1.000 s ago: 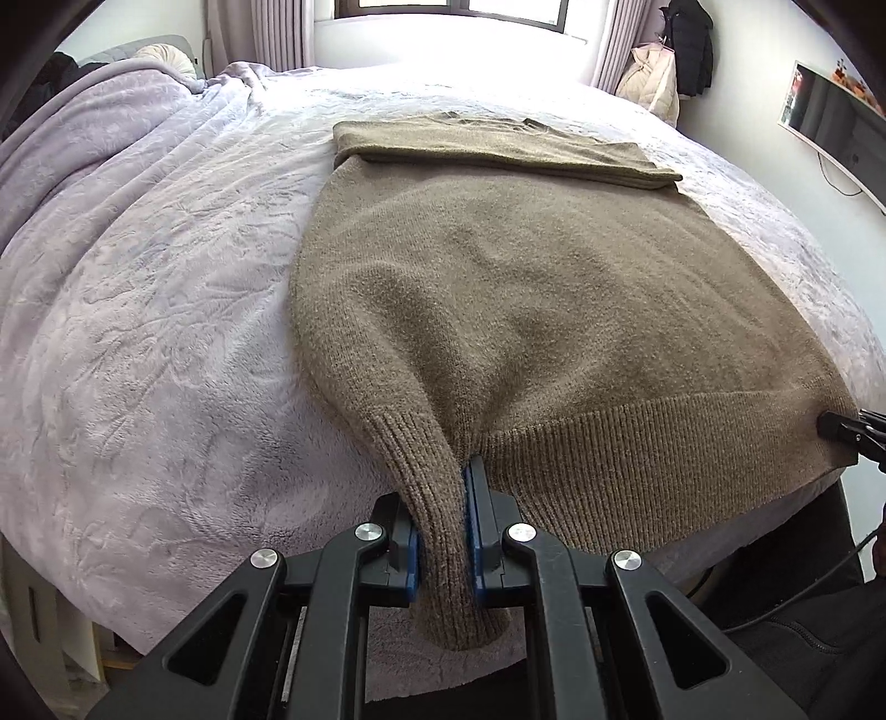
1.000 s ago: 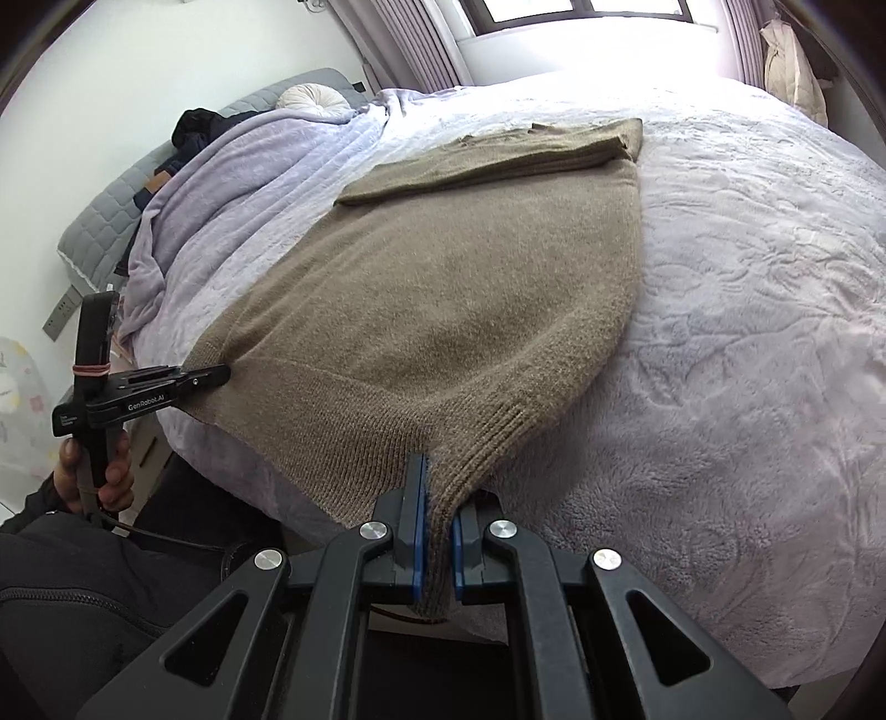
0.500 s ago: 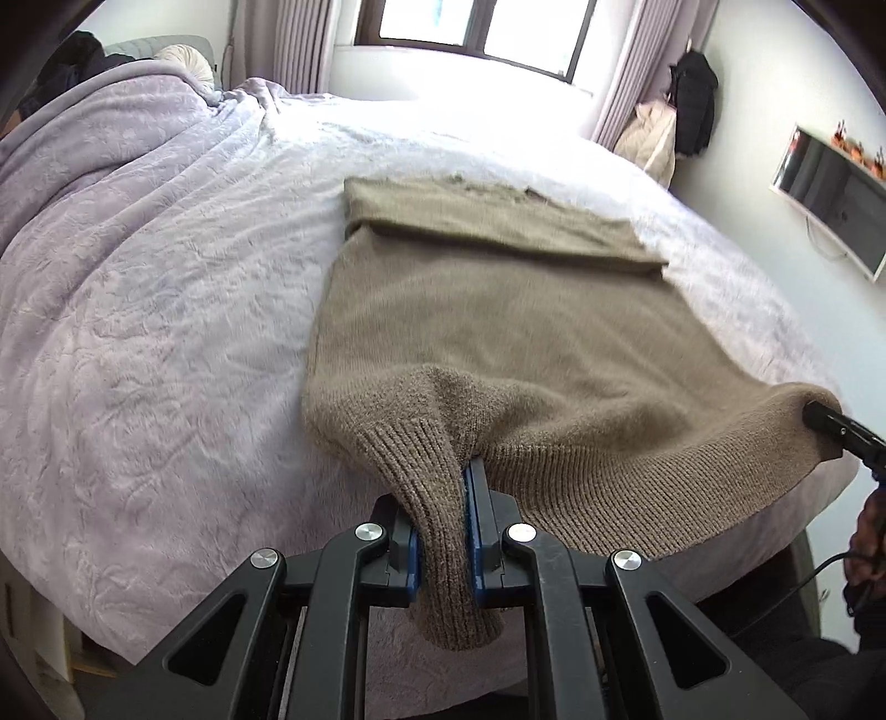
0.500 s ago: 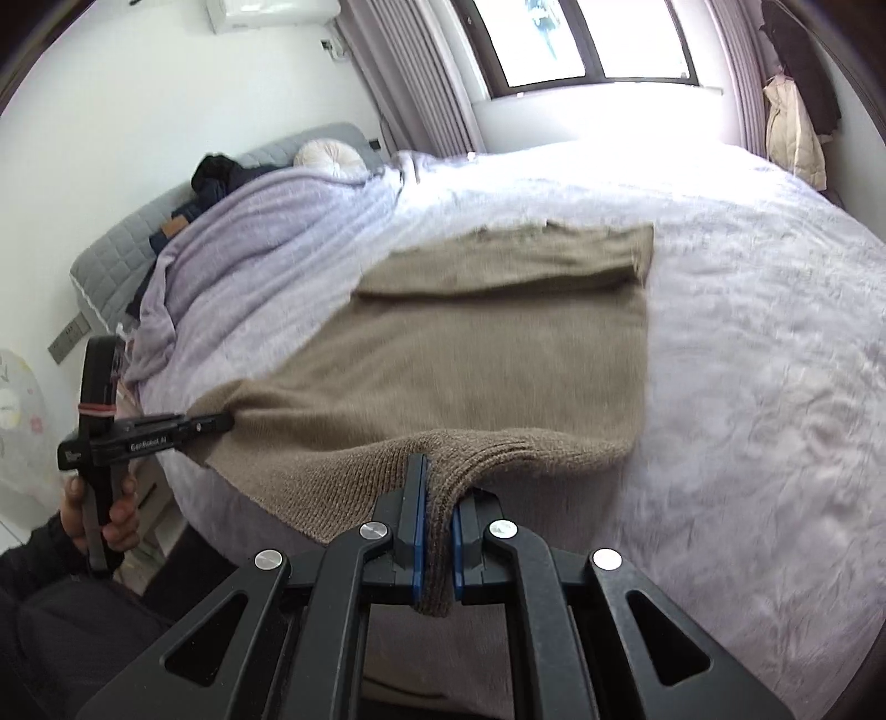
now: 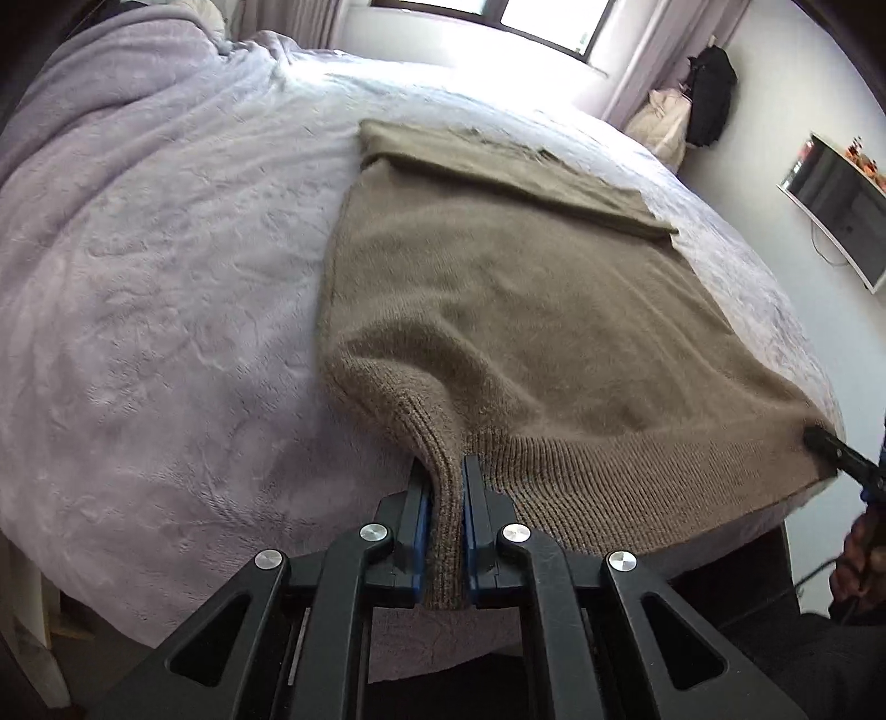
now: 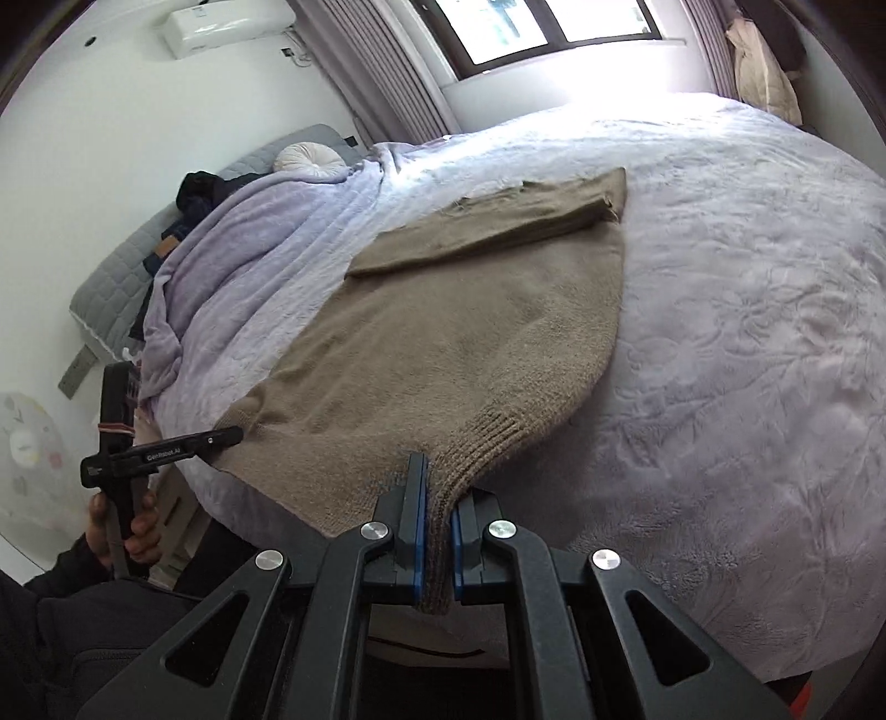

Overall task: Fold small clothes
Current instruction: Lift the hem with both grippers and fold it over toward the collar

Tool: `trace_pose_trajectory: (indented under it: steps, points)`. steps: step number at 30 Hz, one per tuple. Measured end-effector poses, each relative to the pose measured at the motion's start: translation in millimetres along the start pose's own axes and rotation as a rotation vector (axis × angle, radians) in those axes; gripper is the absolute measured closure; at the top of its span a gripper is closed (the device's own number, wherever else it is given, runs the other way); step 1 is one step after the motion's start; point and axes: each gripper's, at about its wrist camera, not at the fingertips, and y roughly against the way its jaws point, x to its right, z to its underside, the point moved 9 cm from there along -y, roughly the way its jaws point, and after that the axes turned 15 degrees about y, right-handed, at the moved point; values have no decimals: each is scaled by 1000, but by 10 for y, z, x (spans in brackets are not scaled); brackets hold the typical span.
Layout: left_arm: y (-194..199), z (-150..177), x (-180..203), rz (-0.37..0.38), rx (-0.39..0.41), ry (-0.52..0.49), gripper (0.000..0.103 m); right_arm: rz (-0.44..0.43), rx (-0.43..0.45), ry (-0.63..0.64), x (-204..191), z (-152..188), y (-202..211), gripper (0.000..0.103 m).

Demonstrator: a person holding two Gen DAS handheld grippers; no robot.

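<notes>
A brown knitted sweater [image 5: 515, 310] [image 6: 459, 343] lies flat on the lilac bed cover, its sleeves folded across the far end. My left gripper [image 5: 446, 482] is shut on the left corner of the ribbed hem, which bunches up between the blue pads. My right gripper [image 6: 437, 493] is shut on the right hem corner. Each gripper shows in the other view: the right gripper's tip [image 5: 825, 443] at the sweater's right corner, the left gripper [image 6: 160, 451] held by a hand at the left corner. The hem is lifted off the bed edge.
The bed [image 5: 166, 277] fills both views, with a bunched lilac blanket [image 6: 249, 232] and a pillow [image 6: 310, 158] near the headboard. A window [image 6: 554, 27] is beyond the bed, a wall screen [image 5: 830, 210] on the right, and clothes [image 5: 703, 99] hang in the corner.
Both grippers have lifted the hem corners and carried them a little over the bed. The hem, which hung over the bed edge, now bunches up near the grippers.
</notes>
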Motion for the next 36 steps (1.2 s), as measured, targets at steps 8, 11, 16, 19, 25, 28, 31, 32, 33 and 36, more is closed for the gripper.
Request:
trace_pose_trajectory:
  steps: [8, 11, 16, 19, 25, 28, 31, 32, 33, 36]
  points:
    - [-168, 191, -197, 123, -102, 155, 27, -7, -156, -66, 211, 418, -284, 64]
    - [-175, 165, -99, 73, -78, 91, 20, -27, -121, -108, 282, 438, -222, 45]
    - [-466, 120, 154, 43, -113, 21, 20, -69, -114, -112, 298, 439, -393, 33]
    - [-449, 76, 260, 20, -66, -25, 37, -85, -99, -100, 264, 356, -484, 85]
    - [-212, -18, 318, 56, 5, -70, 91, -97, -51, -49, 132, 238, -442, 97]
    - [-32, -127, 405, 77, 77, -91, 91, -106, 29, -40, 111, 57, -253, 97]
    - [143, -282, 397, 137, 112, -48, 91, -100, 75, -22, 115, -118, -114, 97]
    - [177, -342, 399, 149, 118, -37, 91, -98, 86, -19, 113, -177, -92, 97]
    - [207, -396, 401, 157, 127, -28, 91, -99, 96, -14, 116, -227, -75, 97]
    - [216, -583, 465, 160, 152, -21, 91, -96, 122, -4, 133, -375, -55, 97]
